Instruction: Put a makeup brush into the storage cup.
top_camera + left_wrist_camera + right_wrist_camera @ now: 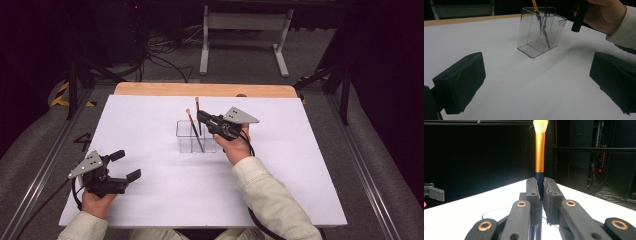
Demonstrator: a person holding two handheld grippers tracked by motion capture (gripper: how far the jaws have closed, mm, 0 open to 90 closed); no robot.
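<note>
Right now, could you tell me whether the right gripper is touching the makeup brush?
Touching: in the right gripper view, the right gripper has its two pads pressed against the dark handle of the makeup brush.

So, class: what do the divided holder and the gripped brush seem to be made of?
Holder: clear, glossy plastic, probably acrylic; you can see through its walls. Brush: shiny gold collar that looks like metal, dark handle of unclear material, pale soft bristles, clamped in the right gripper.

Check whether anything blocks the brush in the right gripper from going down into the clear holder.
Nothing visible does. The right gripper is shut on the brush, upright over the clear holder. A second brush already leans inside, but apart from the held one. The left gripper rests open, far off.
</note>
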